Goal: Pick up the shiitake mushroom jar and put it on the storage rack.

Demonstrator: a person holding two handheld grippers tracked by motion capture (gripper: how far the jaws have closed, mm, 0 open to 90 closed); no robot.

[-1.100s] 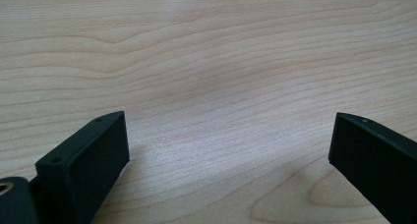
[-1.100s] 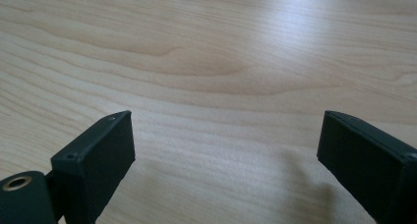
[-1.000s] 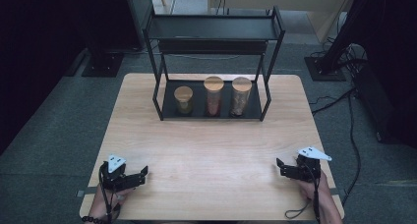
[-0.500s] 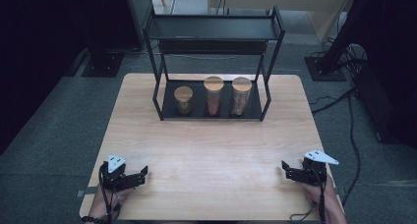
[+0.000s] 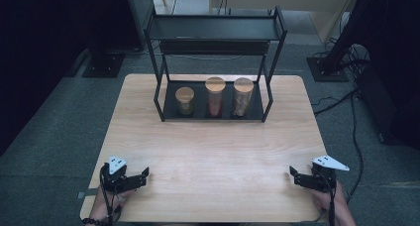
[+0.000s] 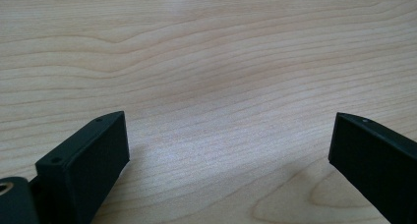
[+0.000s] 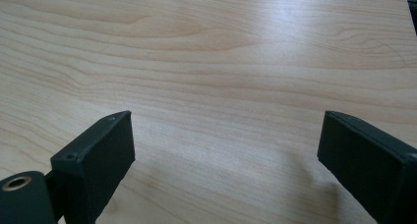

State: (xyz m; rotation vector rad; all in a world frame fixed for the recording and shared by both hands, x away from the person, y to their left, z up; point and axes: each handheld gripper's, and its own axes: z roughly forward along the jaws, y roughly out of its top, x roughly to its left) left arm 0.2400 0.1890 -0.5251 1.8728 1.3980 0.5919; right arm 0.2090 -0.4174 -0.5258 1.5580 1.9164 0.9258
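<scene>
Left gripper (image 5: 143, 175) at table's (image 5: 213, 151) near-left corner, right gripper (image 5: 293, 175) at near-right corner, both jaws apart, nothing between. Three jars (image 5: 215, 96) in rack (image 5: 215, 35) at far edge, contents unclear. Hands cut off below.

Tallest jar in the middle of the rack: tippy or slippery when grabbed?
The middle jar looks tall and narrow, so a push near its lid would probably tip it. Its sides seem smooth and clear, likely glass, so maybe slippery and breakable. The neighbouring jars stand close on the rack, so it could knock them.
</scene>
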